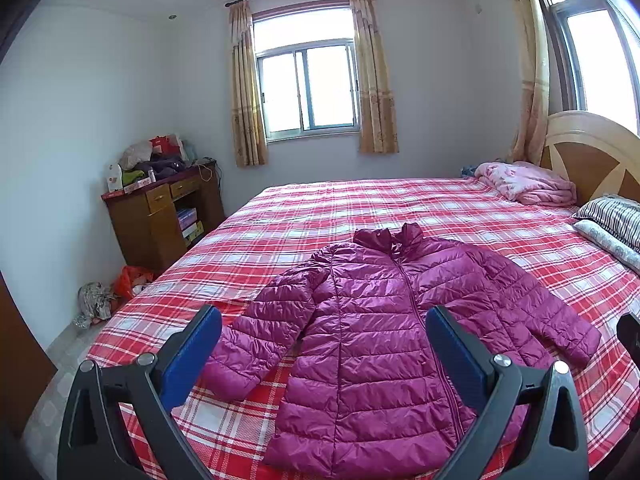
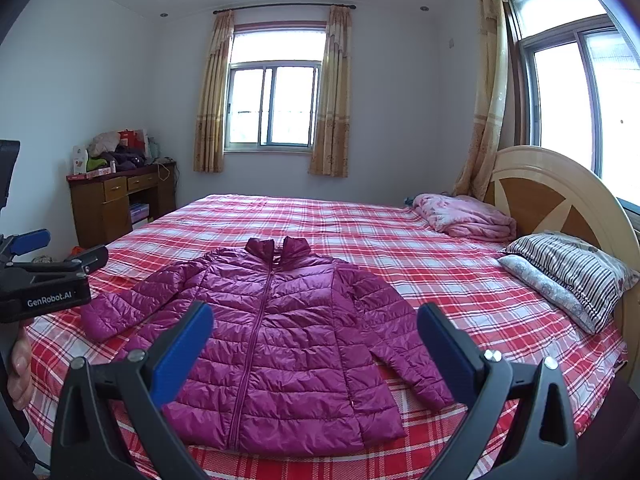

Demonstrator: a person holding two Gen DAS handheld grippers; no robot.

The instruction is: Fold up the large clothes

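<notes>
The magenta jacket point(image 1: 380, 340) lay zipped and spread flat across the frame's centre on the bed point(image 1: 460, 208), ready for folding. Both the left gripper point(image 1: 324, 344) and right gripper point(image 2: 316, 336) hovered short of it, fingers wide and empty.

Jacket point(image 1: 372, 344): hem partly hidden behind left gripper's point(image 1: 324, 322) fingers point(image 1: 460, 352), lower edge cut by frame bottom. Right of jacket, pillows point(image 1: 616, 224) run off frame edge; headboard point(image 2: 560, 196) behind them partly covered. Far left of jacket, desk point(image 2: 116, 204) top clutter too small to ID. Left gripper point(image 2: 48, 276) in right wrist view cut by left edge; hand point(image 2: 20, 364) under it only partly seen.
</notes>
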